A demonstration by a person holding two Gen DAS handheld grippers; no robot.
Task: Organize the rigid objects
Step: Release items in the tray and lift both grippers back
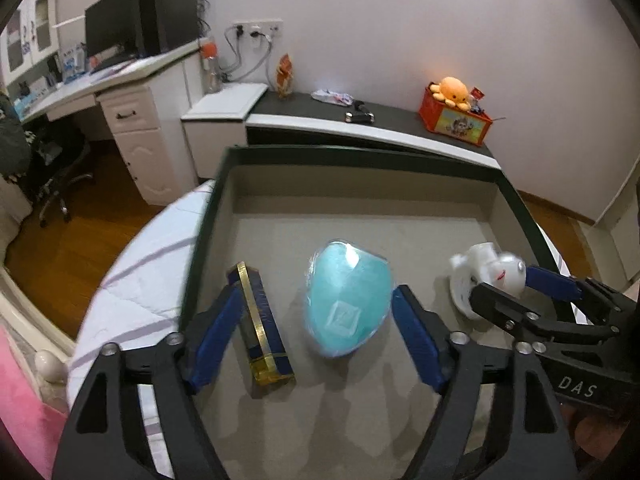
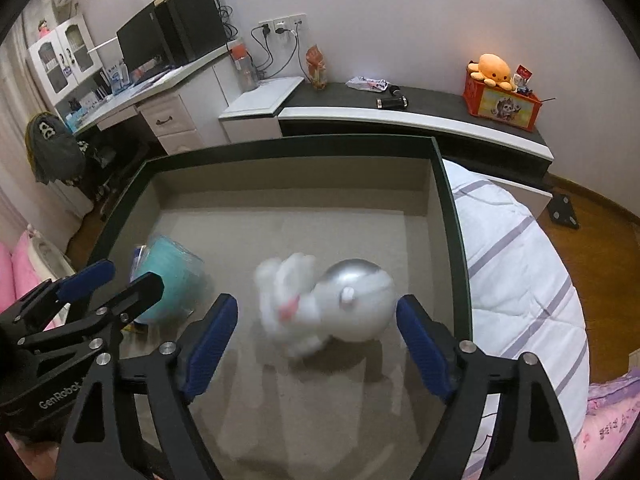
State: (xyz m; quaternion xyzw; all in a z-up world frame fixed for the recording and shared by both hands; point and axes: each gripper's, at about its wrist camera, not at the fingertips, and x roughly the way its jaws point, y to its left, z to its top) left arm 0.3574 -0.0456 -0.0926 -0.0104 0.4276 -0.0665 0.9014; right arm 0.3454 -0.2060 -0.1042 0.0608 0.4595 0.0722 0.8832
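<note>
Both hand-held grippers spread, empty, above the dark-rimmed grey tray (image 1: 400, 160).
Your right hand-held gripper (image 2: 316, 336) brackets the white-and-silver rabbit figurine (image 2: 332, 304) near the tray's right wall; lower squarely, then pinch its round body. Your left hand-held gripper (image 1: 316, 320) straddles the teal wrapped case (image 1: 348, 304).

Tray (image 1: 516, 196), frame centre, contents: box (image 1: 262, 320) lower left; wrapped oval item (image 1: 348, 304) centre, just beside it; rabbit figurine (image 1: 486, 276) right, apart.

Right gripper (image 2: 316, 316) with jaws spread wide over a dark-rimmed tray (image 2: 452, 216); a blurred white-and-silver rabbit figure (image 2: 332, 304) lies between its blue pads (image 2: 212, 340), untouched; left gripper (image 2: 116, 284) at lower left, before a teal wrapped object (image 2: 172, 272).
</note>
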